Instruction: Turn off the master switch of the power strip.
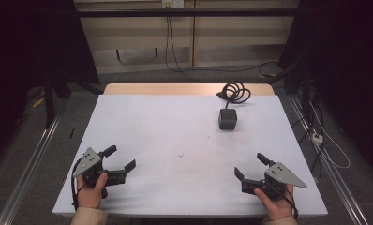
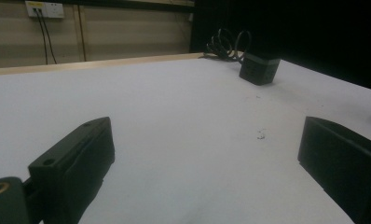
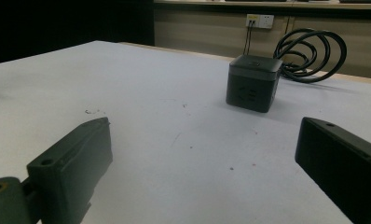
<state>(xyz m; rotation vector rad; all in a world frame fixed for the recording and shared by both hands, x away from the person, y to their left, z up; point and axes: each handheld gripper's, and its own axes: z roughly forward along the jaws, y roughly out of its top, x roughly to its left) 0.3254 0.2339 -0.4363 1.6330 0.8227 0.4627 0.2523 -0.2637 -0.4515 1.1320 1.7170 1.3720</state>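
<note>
A dark cube-shaped power socket [image 1: 227, 118] stands on the white table [image 1: 175, 136] at the back right, its black cable [image 1: 234, 92] coiled behind it. My left gripper [image 1: 120, 158] rests near the front left edge, held by a hand, jaws wide apart with nothing between them. My right gripper [image 1: 251, 165] sits near the front right edge, likewise open and empty. The cube [image 2: 259, 68] lies far ahead to the right in the left gripper view. In the right gripper view the cube [image 3: 253, 83] stands ahead between the jaws' lines, well clear, with the cable [image 3: 312, 55] behind.
A wooden strip [image 1: 189, 89] runs along the table's far edge. Wall sockets [image 3: 259, 20] with plugged cords sit on the back wall. Metal rails [image 1: 30, 159] flank the table on the floor. Small dark specks [image 1: 181, 154] mark the tabletop's middle.
</note>
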